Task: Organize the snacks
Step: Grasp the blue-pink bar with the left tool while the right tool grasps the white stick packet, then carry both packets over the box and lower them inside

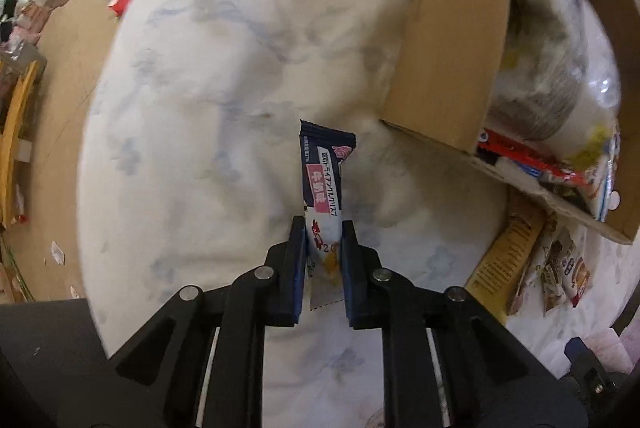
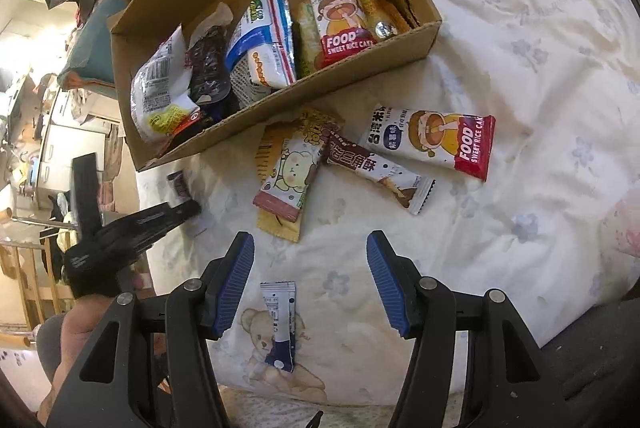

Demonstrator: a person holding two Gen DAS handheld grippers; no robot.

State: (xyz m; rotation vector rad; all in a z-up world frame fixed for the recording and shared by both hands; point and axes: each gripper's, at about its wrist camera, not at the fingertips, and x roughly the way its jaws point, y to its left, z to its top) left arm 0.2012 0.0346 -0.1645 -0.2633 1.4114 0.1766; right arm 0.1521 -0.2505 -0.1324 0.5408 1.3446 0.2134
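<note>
The left gripper (image 1: 323, 228) points down at the pale flowered bedcover (image 1: 208, 99) with its jaws pinched tight on a dark blue and white snack bar (image 1: 322, 187); the bar's free end sticks out past the fingertips, and its lower end lies between the pads. To the right of it in the left wrist view stands the cardboard box (image 1: 448, 43), one corner close to the bar, with wrapped snacks inside.

In the right wrist view the box (image 2: 280, 95) sits at upper left, packed with packets — a rice cake pack (image 2: 340, 15) leans against its near wall. In front of the box, loose on the cover, lie a bear-print bar (image 2: 290, 175), a brown bar (image 2: 372, 167) touching it, and a second rice cake pack (image 2: 436, 143) further right. The right gripper (image 2: 311, 268) hangs over the cover with its jaws about half open and nothing in them; a small blue and white sachet (image 2: 280, 324) lies flat below the gap, untouched.
</note>
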